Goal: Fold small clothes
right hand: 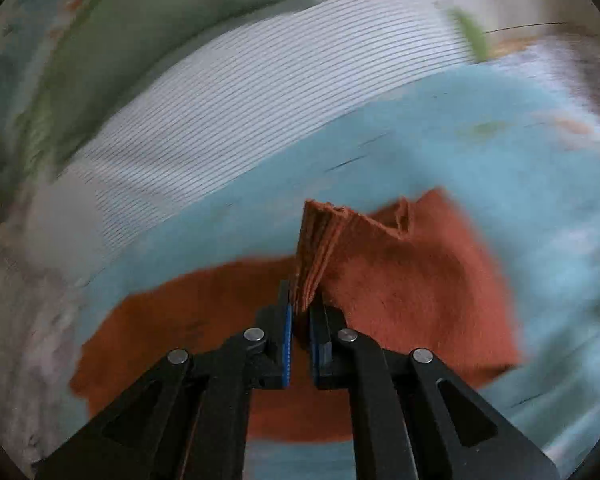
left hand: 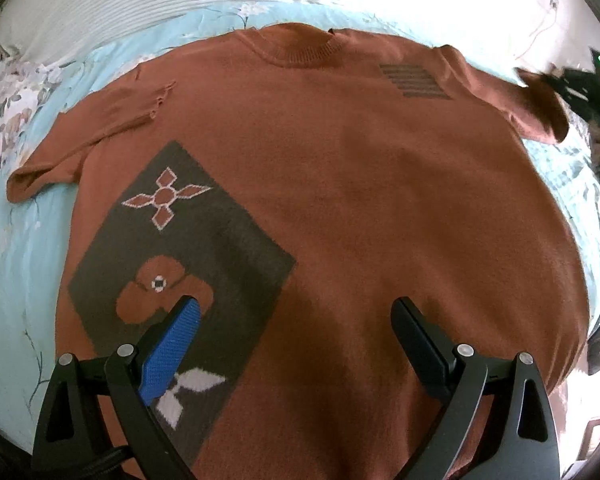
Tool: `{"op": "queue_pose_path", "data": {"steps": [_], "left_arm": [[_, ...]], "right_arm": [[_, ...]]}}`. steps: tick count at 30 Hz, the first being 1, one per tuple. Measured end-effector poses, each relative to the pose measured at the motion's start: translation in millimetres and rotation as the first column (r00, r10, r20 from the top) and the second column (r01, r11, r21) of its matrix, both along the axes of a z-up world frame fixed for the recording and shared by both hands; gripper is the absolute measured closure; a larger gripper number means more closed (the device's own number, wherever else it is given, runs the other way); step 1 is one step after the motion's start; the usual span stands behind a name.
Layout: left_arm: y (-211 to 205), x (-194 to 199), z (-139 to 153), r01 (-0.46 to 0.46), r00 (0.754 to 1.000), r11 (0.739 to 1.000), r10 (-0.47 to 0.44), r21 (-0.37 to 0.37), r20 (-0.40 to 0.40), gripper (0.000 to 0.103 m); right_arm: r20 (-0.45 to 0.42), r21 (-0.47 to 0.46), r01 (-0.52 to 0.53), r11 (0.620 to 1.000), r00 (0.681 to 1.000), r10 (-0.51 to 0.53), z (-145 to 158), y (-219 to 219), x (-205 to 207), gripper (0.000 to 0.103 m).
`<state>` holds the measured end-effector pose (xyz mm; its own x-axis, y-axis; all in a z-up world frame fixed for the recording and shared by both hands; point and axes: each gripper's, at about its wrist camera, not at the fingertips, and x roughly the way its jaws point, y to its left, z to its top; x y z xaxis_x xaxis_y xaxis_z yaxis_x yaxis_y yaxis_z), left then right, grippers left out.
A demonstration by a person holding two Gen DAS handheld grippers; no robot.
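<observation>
While left gapes, right jaws pinching sweater (right hand: pixel 400 280)

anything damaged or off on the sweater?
Yes: the rust sweater has a ragged tear with frayed holes along one shoulder seam, left of the collar in the left wrist view. It otherwise lies flat, one sleeve end pinched in the right tool.

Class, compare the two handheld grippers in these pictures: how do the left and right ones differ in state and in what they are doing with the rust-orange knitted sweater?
The left gripper is open, nothing between its fingers; the right gripper is shut on the sleeve. The left sits over the rust-orange knitted sweater body lying flat on the blue floral bedspread; the right has bunched the sleeve's cuff into folds. Both have black fingers with blue pads.
</observation>
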<state>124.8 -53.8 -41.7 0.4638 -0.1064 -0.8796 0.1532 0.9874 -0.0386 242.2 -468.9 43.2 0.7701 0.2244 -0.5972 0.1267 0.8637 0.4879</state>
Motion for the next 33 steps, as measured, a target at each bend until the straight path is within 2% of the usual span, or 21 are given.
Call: {"op": "queue_pose_path", "data": {"steps": [3, 7, 14, 19, 21, 22, 23, 25, 28, 33], "left_arm": [[11.2, -5.9, 5.8, -0.014, 1.000, 1.000, 0.014, -0.018, 0.021, 0.006], [32.5, -11.7, 10.1, -0.058, 0.998, 0.997, 0.059, -0.054, 0.034, 0.006], [65.5, -14.4, 10.9, -0.127, 0.991, 0.986, 0.132, -0.112, 0.038, 0.006], [78.0, -13.1, 10.5, -0.142, 0.988, 0.980, 0.150, -0.136, 0.049, 0.006], [80.1, -9.0, 9.2, -0.140, 0.987, 0.980, 0.149, -0.141, 0.056, 0.006], [80.8, -5.8, 8.4, -0.142, 0.987, 0.980, 0.151, -0.139, 0.056, 0.006], [81.6, 0.7, 7.5, -0.144, 0.987, 0.980, 0.153, -0.138, 0.057, 0.006], [83.8, 14.2, 6.2, -0.147, 0.985, 0.979, 0.157, -0.144, 0.065, 0.006], [88.4, 42.2, 3.3, -0.145, 0.985, 0.976, 0.158, -0.164, 0.072, 0.006], [100.0, 107.5, -10.6, -0.172, 0.981, 0.954, 0.189, -0.246, 0.045, 0.006]], "right_arm": [[-0.003, 0.081, -0.170, 0.982, 0.985, 0.170, -4.9, 83.0, 20.1, 0.095], [-0.010, 0.143, -0.318, 0.937, 0.947, 0.322, -14.5, 176.3, 41.4, 0.095], [-0.048, 0.254, -0.454, 0.854, 0.876, 0.480, -46.7, 298.4, 75.9, 0.095], [-0.093, 0.275, -0.518, 0.810, 0.824, 0.559, -72.8, 351.5, 87.8, 0.094], [-0.102, 0.310, -0.535, 0.786, 0.804, 0.586, -78.1, 364.6, 92.7, 0.091], [-0.112, 0.328, -0.535, 0.779, 0.796, 0.594, -81.4, 364.8, 93.9, 0.083], [-0.125, 0.346, -0.533, 0.772, 0.790, 0.601, -85.0, 366.7, 95.2, 0.062], [-0.106, 0.365, -0.532, 0.764, 0.792, 0.602, -85.8, 367.8, 93.0, 0.043], [-0.066, 0.354, -0.534, 0.768, 0.805, 0.590, -74.3, 351.5, 80.9, 0.043], [0.015, 0.314, -0.473, 0.823, 0.869, 0.494, -46.8, 295.1, 37.8, 0.043]]}}
